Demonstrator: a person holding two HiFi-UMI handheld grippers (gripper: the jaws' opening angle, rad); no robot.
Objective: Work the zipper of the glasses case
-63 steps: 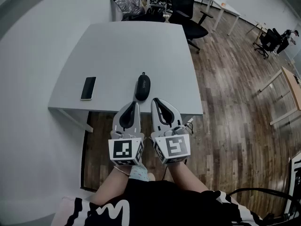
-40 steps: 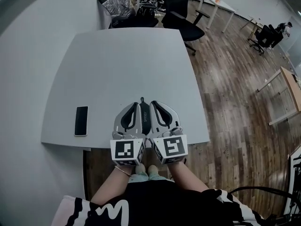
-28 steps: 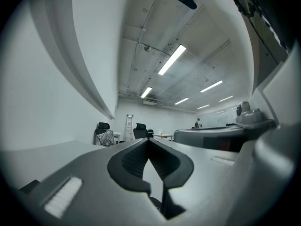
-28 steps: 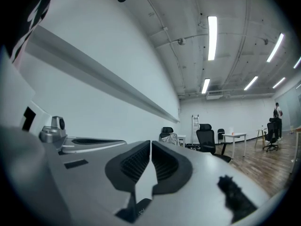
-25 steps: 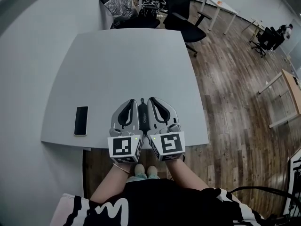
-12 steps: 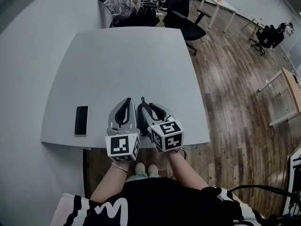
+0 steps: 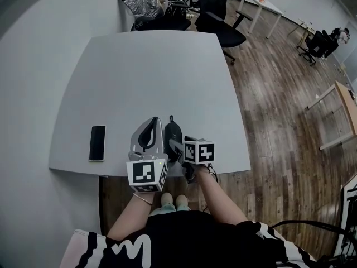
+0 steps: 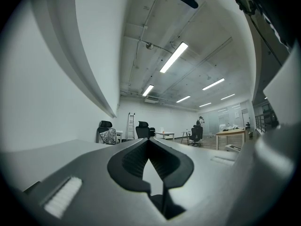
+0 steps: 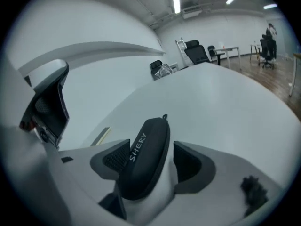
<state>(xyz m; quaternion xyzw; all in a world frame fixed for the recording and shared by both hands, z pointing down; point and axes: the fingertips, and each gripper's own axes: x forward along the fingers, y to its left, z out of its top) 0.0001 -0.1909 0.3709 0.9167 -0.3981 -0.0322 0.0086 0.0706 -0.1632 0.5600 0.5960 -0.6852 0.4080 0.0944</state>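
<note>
We hold our left gripper level, jaws pressed together on nothing; our right gripper tips downward, its jaws just opened wide, the glasses case between them, ungripped.

Matt black oval glasses case between the right claw's ribbed pads — smooth matt pale-grey tabletop beneath, glossy wood-plank floor beyond.

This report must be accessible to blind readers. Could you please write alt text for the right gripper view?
A black glasses case lies on a grey table between the jaws of the right gripper, which have just been opening and stand wide. Its zipper pull points away, towards office chairs far behind.
</note>
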